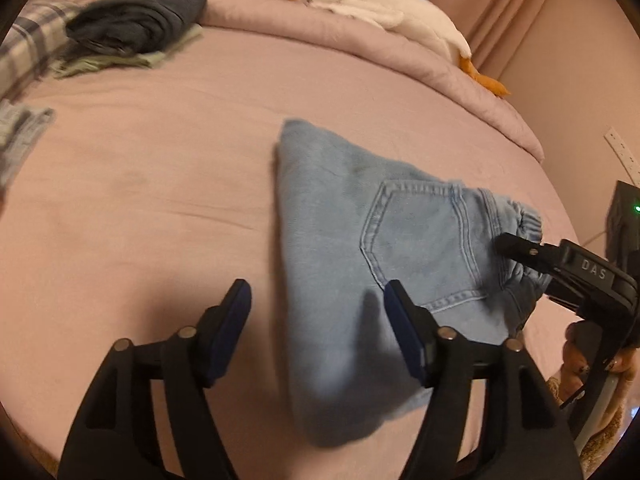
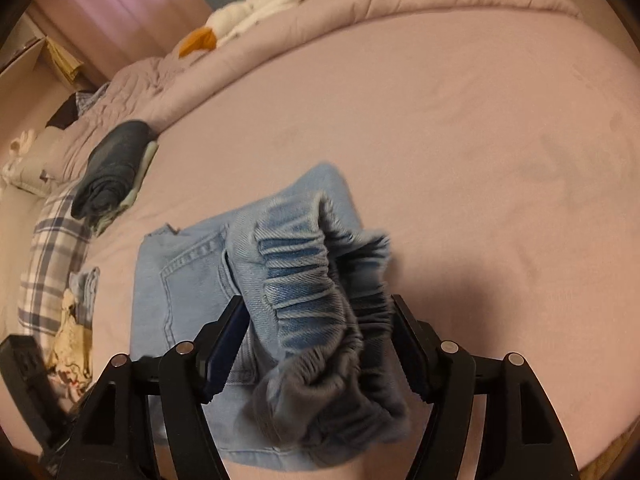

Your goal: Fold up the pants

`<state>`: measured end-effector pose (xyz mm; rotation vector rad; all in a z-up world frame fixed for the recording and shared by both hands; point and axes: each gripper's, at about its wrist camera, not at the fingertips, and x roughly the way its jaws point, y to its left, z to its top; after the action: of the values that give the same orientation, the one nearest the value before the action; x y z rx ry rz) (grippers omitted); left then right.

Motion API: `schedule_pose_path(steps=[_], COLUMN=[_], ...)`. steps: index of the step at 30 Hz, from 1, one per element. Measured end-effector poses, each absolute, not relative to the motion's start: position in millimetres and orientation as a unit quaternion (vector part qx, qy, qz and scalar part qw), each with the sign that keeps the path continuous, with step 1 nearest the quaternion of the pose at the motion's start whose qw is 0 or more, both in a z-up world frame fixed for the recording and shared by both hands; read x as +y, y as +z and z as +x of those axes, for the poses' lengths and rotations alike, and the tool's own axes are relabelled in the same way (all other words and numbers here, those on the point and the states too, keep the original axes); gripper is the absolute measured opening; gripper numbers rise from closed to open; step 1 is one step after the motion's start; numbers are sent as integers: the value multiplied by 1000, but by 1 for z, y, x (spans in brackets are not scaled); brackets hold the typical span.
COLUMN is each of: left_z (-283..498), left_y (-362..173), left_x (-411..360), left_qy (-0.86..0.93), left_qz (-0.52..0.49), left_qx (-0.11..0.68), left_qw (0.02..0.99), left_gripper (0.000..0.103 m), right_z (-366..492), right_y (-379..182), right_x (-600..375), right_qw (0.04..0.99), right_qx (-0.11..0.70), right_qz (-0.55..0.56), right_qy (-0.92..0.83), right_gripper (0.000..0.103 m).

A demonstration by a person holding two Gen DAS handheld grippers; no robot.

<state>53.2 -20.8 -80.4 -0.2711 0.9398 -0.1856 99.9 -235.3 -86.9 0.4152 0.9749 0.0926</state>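
Denim sits folded into a compact bundle on the pink bed sheet [image 1: 140, 200]: the light blue pants [image 1: 332, 208] lie in the middle of the bed, back pocket up, elastic waistband toward the right. Starting at the left, our left claw [image 1: 318, 322] hangs spread above the near edge of the bundle, with nothing between its pads. To its right, our right claw [image 2: 320, 344] is also spread, the gathered waistband [image 2: 320, 280] bunched loosely between its fingers but not pinched. We judge this the release after a fold. To do it well, we lift both claws straight up and clear, so no pad snags the elastic and drags the top layer askew, then check that the edges line up.
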Motion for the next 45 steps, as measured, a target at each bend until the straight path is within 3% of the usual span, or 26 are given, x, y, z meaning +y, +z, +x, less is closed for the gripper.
schedule_pose_path(steps=[4,12,45], left_z=[34,7,-12], left_y=[-59,-23,-11], left_x=[-16,-18,-31], left_qy=[-67,-63,-49], left_qz=[-127,-120,-109], left_qx=[421,378,380], left_qw=[896,916,917], left_gripper=[81,102,102], right_z=[80,49,36], right_y=[-64,-30,-36], right_x=[-239,-231,-211], right_qw=[888,923,928], right_qx=[424,360,356], right_qz=[174,133,92], right_qy=[32,32,53], right_gripper=[83,90,91])
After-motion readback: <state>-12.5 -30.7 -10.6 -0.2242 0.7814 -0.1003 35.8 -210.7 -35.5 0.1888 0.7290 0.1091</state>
